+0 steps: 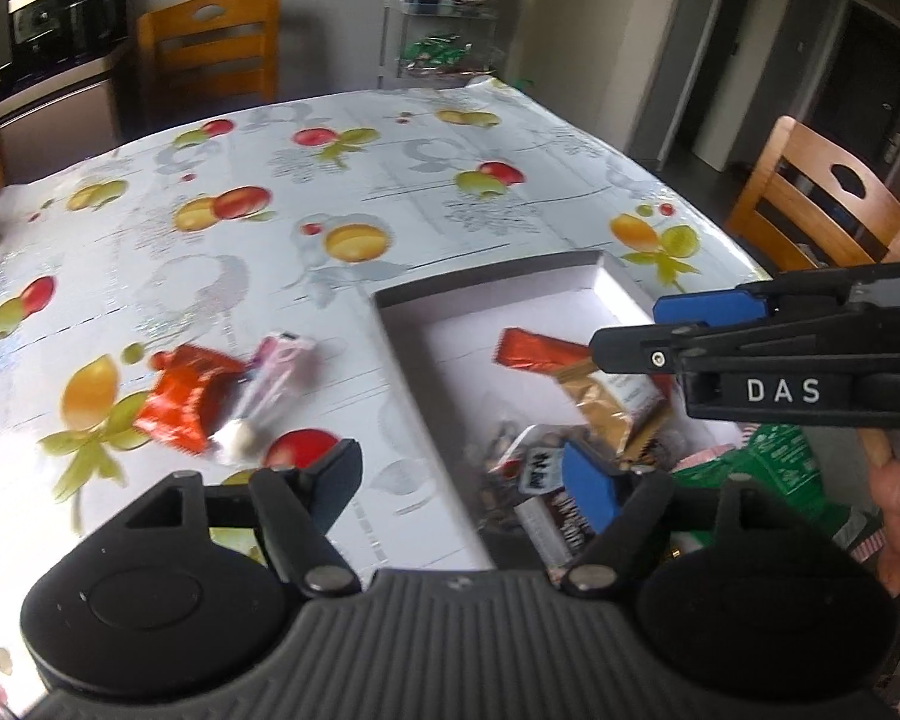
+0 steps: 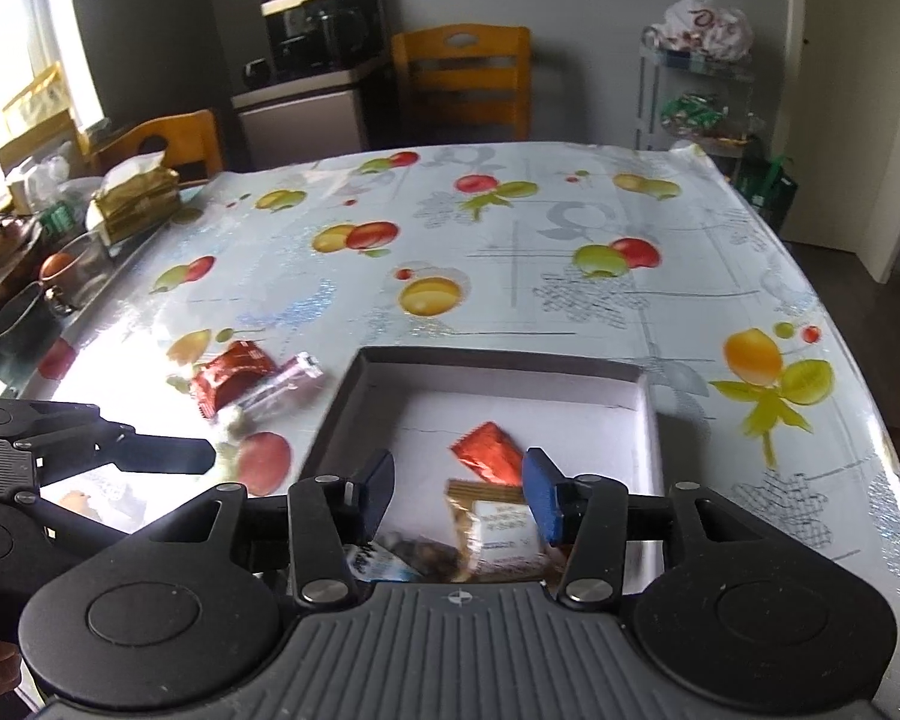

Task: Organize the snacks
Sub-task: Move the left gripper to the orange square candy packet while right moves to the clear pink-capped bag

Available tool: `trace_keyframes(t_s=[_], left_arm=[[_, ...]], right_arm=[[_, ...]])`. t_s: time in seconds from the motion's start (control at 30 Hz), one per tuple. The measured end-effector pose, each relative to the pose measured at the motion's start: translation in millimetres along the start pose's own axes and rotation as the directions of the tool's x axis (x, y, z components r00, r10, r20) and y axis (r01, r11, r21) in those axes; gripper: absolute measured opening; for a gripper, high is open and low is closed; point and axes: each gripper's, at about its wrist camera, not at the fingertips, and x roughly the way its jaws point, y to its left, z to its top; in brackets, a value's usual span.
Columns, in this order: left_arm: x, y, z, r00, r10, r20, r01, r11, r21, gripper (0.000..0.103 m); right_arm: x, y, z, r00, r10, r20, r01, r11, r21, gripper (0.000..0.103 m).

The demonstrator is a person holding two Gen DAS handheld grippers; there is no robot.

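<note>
We see a home dining area: a table [image 2: 510,276] under a fruit-print oilcloth, wooden chairs [image 2: 462,81] around it, a coffee maker [image 2: 324,18] on a low cabinet [image 2: 306,114], a wire shelf cart [image 2: 699,96] topped with a plastic bag [image 2: 708,18], and a doorway [image 1: 870,90] beyond.

One legible marking: white capitals "DAS" on the black body of the right gripper [image 1: 630,330], seen at the right in the left wrist view. Print on the snack wrappers [image 2: 504,531] in the near end of the white tray [image 2: 645,420] is too blurred to read.
</note>
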Motion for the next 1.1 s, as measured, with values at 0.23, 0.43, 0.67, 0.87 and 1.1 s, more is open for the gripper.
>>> trace_keyframes(t_s=[0.23, 0.43, 0.67, 0.87, 1.1], left_arm=[[-10.5, 32.1, -5.4, 0.999, 0.038, 0.010, -0.037, 0.999, -0.037, 0.083], [-17.6, 62.7, -8.8, 0.998, 0.059, 0.019, -0.057, 0.996, -0.066, 0.084], [-23.6, 91.1, -16.5, 0.998, 0.059, 0.016, -0.057, 0.995, -0.082, 0.084], [-28.2, 119.9, -19.7, 0.997, 0.074, 0.023, -0.072, 0.992, -0.107, 0.084], [-25.7, 147.1, -18.1, 0.995, 0.092, 0.030, -0.087, 0.989, -0.121, 0.084]], right_arm=[[7.0, 27.9, 7.3, 1.000, 0.024, 0.001, -0.024, 0.999, -0.026, 0.053], [10.9, 51.9, 13.3, 1.000, 0.016, 0.001, -0.016, 0.999, -0.049, 0.056], [14.8, 79.5, 14.8, 1.000, 0.008, -0.009, -0.009, 0.998, -0.062, 0.057], [21.2, 100.3, 18.2, 1.000, 0.005, -0.017, -0.006, 0.998, -0.067, 0.058], [29.4, 118.7, 22.4, 0.999, 0.005, -0.033, -0.007, 0.997, -0.074, 0.058]])
